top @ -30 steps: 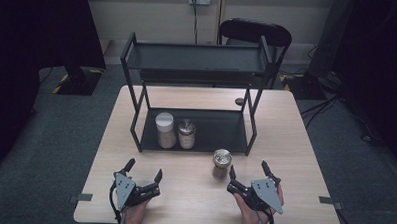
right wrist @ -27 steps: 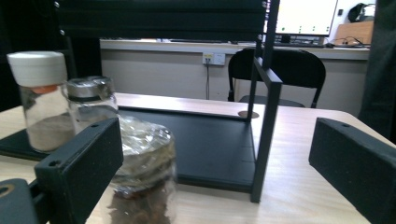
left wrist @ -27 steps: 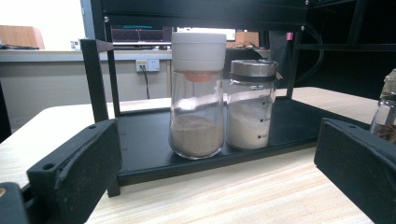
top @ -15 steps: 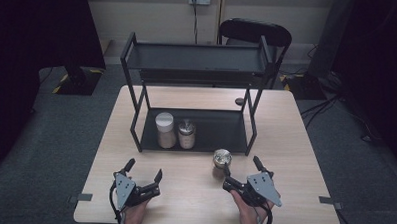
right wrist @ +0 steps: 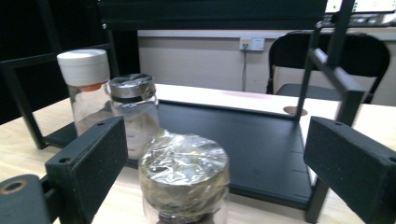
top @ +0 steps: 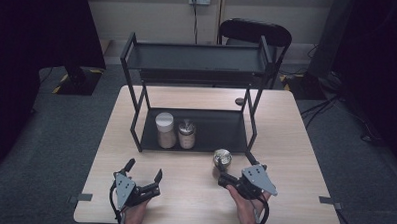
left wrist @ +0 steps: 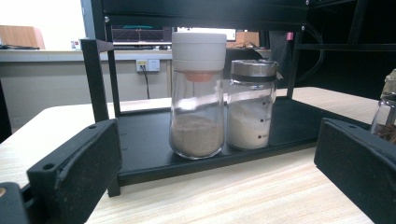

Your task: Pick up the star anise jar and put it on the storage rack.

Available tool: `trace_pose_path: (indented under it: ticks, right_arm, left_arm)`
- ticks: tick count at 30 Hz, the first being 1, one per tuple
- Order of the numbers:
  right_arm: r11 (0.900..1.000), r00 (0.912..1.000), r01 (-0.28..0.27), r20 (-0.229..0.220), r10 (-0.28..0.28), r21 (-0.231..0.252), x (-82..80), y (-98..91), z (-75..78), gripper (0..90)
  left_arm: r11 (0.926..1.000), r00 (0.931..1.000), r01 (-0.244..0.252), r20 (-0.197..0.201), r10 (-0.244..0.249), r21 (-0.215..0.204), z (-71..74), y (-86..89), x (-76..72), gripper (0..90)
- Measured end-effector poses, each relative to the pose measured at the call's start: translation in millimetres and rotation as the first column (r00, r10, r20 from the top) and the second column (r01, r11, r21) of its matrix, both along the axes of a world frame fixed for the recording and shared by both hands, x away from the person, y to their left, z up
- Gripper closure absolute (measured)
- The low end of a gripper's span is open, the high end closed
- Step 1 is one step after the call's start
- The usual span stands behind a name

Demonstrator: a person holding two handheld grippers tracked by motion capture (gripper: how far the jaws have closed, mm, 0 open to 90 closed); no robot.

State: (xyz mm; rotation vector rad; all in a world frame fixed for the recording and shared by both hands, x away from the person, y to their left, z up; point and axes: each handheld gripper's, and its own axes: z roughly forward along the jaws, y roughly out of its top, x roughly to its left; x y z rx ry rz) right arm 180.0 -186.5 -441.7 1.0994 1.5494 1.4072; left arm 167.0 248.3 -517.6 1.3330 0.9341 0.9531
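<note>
Careful, you are bringing the right hand-held gripper [top: 224,179], jaws wide and just narrowing, around the foil-capped jar [top: 222,159] near the desk's [top: 305,161] front edge, where an off-centre squeeze could topple it.

Glossy glass jar [right wrist: 184,186] with crinkled foil top; matt black metal rack [top: 196,129].
</note>
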Motion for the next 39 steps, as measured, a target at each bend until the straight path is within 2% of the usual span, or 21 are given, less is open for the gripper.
trace_pose_path:
  ticks: [9,16,24,39]
  right_arm:
    - [0.9996,0.9995,-0.030,-0.007,0.030,-0.003,7.9,4.7,-6.2,4.7]
    - [0.9985,0.9985,-0.049,-0.027,0.048,-0.023,13.2,8.9,-12.8,5.7]
    - [0.9980,0.9980,-0.049,-0.040,0.048,-0.038,15.6,13.0,-19.7,3.3]
    - [0.9970,0.9963,-0.044,-0.077,0.039,-0.064,18.2,16.2,-22.8,5.2]
  left_arm:
    - [1.0000,1.0000,0.001,0.000,-0.001,0.002,0.1,0.3,0.1,0.1]
    - [1.0000,1.0000,0.002,0.000,-0.002,0.002,0.2,0.4,0.2,0.1]
    - [1.0000,1.0000,0.002,0.000,-0.002,0.001,0.1,0.4,0.2,0.1]
    - [1.0000,1.0000,0.001,0.000,-0.001,0.000,0.0,0.1,0.1,0.1]
